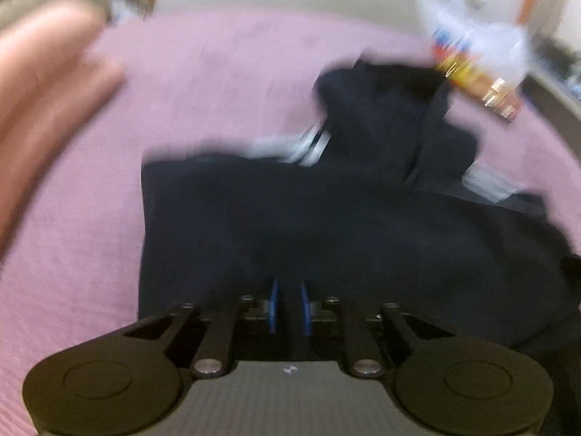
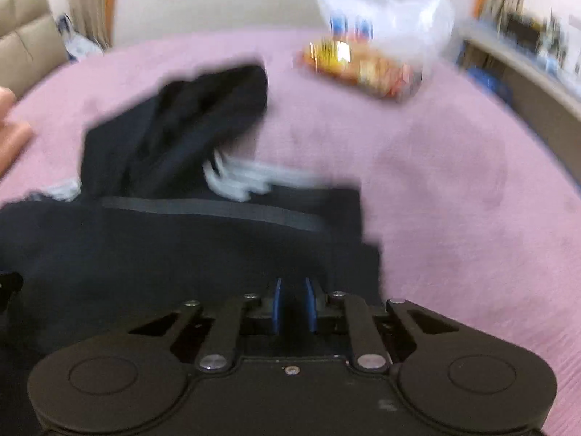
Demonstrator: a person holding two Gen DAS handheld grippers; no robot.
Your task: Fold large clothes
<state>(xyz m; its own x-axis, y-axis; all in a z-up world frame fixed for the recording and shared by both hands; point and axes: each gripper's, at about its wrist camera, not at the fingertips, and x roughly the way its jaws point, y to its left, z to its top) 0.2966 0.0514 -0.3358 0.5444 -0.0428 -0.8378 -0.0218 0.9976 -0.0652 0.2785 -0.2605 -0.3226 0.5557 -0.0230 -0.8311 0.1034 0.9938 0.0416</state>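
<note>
A large dark navy garment (image 1: pixel 326 225) lies on a pink bed cover (image 1: pixel 90 236), with white stripes showing near its crumpled far part. My left gripper (image 1: pixel 288 305) is low over the garment's near left part, its blue pads close together with dark cloth between them. In the right wrist view the same garment (image 2: pixel 181 239) fills the left and middle. My right gripper (image 2: pixel 292 303) sits at its near right part, its pads also close together on dark cloth. Both views are blurred by motion.
A clear plastic bag (image 2: pixel 385 11) and an orange snack packet (image 2: pixel 363 65) lie on the bed beyond the garment; the packet also shows in the left wrist view (image 1: pixel 475 80). A pink pillow (image 1: pixel 43 83) lies at far left. A shelf (image 2: pixel 537 72) stands at right.
</note>
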